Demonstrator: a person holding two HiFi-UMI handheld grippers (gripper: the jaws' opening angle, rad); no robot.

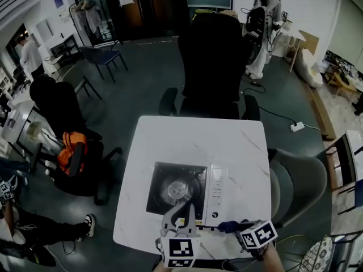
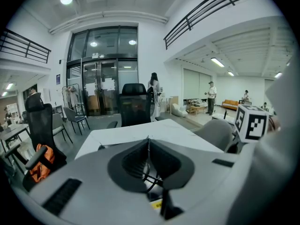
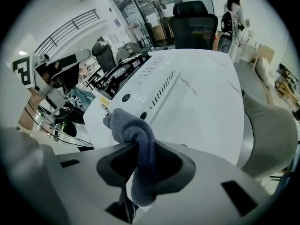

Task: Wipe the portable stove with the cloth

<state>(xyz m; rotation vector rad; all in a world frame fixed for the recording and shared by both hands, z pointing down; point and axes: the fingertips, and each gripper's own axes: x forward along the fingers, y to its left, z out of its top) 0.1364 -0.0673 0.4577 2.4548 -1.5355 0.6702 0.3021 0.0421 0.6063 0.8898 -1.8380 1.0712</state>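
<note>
The stove [image 1: 184,194] sits by the table's [image 1: 170,135] near edge, where the right gripper [image 3: 139,146] clenches a bunched grey cloth [image 3: 131,130] beside its near right corner, seemingly ready to wipe, while the left gripper [image 2: 148,142], jaws pressed together on nothing, hovers alongside.

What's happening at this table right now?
A person works two handheld grippers at a white table. The right gripper is clamped on a grey-blue cloth, poised by the near corner of the portable stove. The left gripper is shut and empty, above the stove's near edge. Whether the cloth touches the stove is unclear.
</note>
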